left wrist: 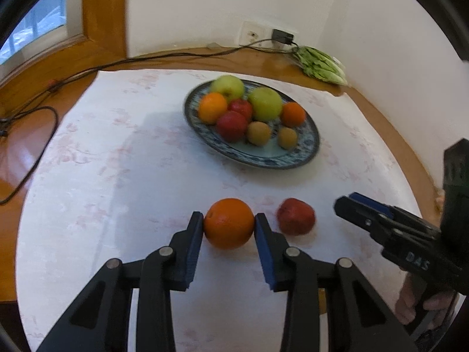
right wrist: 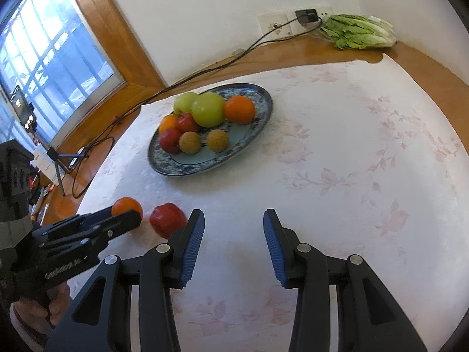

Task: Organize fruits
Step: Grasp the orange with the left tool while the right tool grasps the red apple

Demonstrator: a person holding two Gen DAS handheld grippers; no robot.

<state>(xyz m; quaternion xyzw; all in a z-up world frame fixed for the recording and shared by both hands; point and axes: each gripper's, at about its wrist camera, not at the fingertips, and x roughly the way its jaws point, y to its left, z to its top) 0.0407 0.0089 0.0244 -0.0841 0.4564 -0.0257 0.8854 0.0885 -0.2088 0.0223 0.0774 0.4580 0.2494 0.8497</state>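
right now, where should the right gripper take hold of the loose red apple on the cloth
Across its round middle. The red apple lies left of the open right gripper, with the orange beyond it, so probably come down from above, one finger on each side.

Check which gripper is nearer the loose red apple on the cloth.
Right. The right gripper has one finger right beside the red apple, fingers empty. The left gripper sits further off, shut on the orange next to it.
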